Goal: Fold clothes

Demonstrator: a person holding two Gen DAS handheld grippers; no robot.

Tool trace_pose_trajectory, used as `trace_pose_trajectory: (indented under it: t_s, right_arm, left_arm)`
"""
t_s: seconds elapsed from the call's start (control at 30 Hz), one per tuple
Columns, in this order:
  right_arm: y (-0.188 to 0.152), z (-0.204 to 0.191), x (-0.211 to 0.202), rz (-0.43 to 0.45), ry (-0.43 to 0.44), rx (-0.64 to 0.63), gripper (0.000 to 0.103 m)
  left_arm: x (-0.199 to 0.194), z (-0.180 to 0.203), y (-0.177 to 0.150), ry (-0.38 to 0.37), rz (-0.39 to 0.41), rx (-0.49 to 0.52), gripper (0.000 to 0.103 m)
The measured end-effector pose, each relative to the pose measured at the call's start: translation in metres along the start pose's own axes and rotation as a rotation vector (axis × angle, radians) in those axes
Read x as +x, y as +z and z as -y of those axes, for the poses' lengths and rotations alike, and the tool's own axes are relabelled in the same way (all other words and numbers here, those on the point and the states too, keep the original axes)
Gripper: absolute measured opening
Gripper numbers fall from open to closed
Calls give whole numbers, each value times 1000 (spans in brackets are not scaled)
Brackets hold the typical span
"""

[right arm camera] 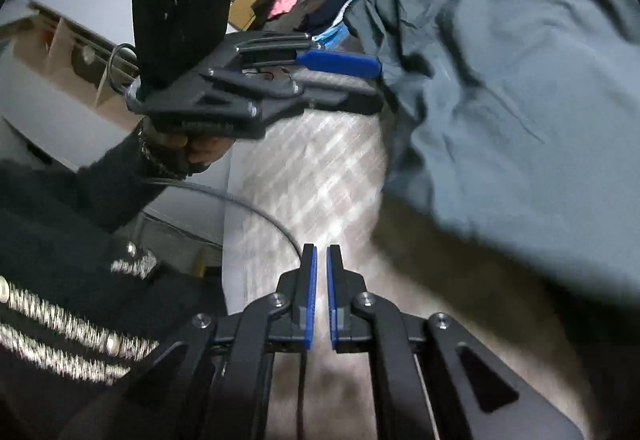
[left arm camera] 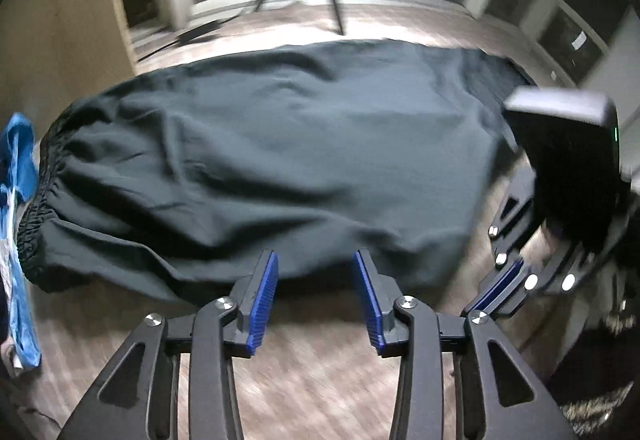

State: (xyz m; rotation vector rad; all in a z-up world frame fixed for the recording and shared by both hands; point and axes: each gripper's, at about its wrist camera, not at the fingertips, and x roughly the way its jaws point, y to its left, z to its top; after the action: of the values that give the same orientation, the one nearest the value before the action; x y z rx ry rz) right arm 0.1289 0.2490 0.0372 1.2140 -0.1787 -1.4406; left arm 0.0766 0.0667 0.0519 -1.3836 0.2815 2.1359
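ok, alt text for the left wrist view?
A dark green garment with an elastic waistband lies spread on a wood-grain table, just beyond the open left gripper with blue pads. The right gripper enters from the right, nearly closed, and blue clothing sits at the left edge.

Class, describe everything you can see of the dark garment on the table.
The dark garment looks like shorts or trousers in dark grey-green woven cloth. A gathered elastic waistband forms one end, beside a blue garment. It lies spread flat but wrinkled on the wood-look table. The left gripper is open at its near edge; whether it touches is unclear. The right gripper, nearly shut, holds nothing.
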Motion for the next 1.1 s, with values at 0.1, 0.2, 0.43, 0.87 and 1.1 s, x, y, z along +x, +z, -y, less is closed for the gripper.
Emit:
trace_pose_trajectory:
  t_s: [0.1, 0.2, 0.43, 0.87, 1.1]
  right_arm:
    - [-16, 7, -47, 128, -68, 86, 8]
    - [-47, 30, -108, 302, -183, 259, 20]
    - [-118, 75, -218, 573, -518, 575, 22]
    - [-277, 140, -401, 1136, -863, 1196, 48]
    - [-250, 154, -405, 1095, -862, 1042, 48]
  left_arm:
    - [-2, 39, -8, -28, 23, 88, 48]
    - [16, 67, -10, 43, 20, 184, 55]
    - [38, 47, 10, -22, -65, 99, 0]
    - [18, 45, -3, 6, -98, 117, 30]
    - [17, 52, 8, 12, -94, 102, 31]
